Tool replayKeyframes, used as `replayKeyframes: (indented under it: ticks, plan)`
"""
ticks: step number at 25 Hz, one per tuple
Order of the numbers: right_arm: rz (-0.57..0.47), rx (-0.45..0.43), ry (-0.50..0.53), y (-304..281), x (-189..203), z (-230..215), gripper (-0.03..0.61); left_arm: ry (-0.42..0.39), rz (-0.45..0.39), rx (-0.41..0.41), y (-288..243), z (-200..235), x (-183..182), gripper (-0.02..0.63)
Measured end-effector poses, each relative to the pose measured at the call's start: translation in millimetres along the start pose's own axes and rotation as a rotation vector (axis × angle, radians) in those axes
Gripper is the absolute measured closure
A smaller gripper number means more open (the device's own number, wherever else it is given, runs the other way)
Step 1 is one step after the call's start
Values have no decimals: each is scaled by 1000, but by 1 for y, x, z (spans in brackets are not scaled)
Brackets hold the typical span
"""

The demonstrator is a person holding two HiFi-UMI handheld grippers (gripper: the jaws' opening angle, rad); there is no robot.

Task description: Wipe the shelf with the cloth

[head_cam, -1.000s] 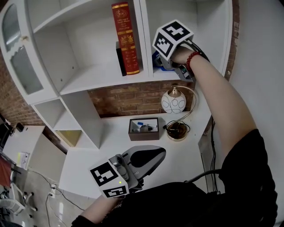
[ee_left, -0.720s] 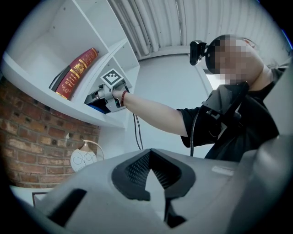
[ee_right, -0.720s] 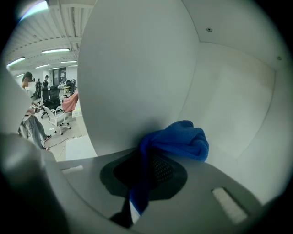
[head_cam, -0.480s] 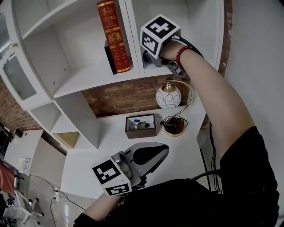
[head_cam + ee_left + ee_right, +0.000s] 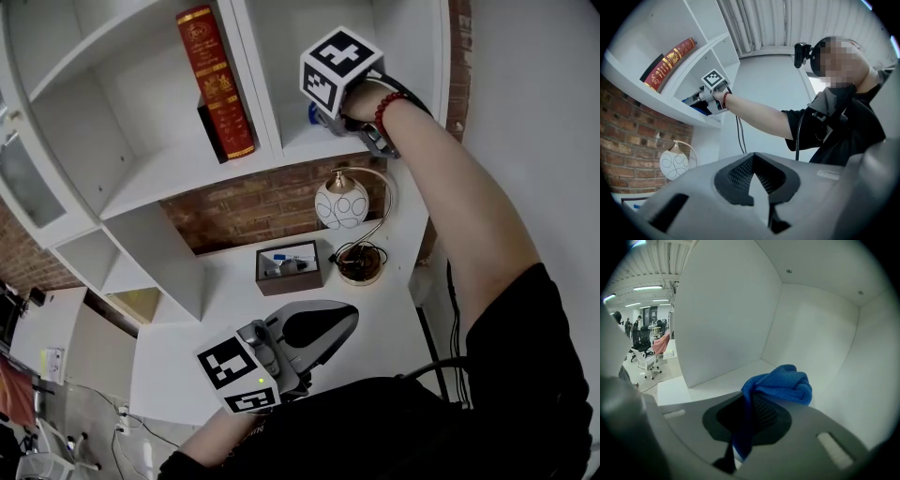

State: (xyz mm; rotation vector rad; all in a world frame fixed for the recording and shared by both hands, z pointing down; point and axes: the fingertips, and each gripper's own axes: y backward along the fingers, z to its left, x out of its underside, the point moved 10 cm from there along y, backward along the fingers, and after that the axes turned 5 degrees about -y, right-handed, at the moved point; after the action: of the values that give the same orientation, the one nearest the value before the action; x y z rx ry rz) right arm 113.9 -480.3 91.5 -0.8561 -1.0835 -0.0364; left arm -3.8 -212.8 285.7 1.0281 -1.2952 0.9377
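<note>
Now the right gripper (image 5: 751, 414), clenching the blue microfibre cloth (image 5: 780, 383), sits farther from the red book (image 5: 211, 80); left gripper (image 5: 757, 180) stays closed.

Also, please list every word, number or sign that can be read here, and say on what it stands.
No text can be read for certain.
On the red book: gold print on the spine, too small to read.
On the marker cubes: black-and-white square patterns only, no words.

Bright, even light; fisheye-warped edges, blurred foregrounds.
</note>
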Motion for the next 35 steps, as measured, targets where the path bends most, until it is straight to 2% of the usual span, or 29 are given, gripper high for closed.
replayKeyframes:
  ticks: [20, 31, 35]
  plan:
    - [29, 172, -98, 23, 31, -47, 546, -3, -6, 45, 1, -5, -1, 611]
    - [23, 229, -228, 35, 45, -68, 546, 10, -35, 65, 15, -3, 0, 611]
    - [5, 249, -211, 37, 45, -66, 546, 9, -54, 47, 28, -2, -1, 611]
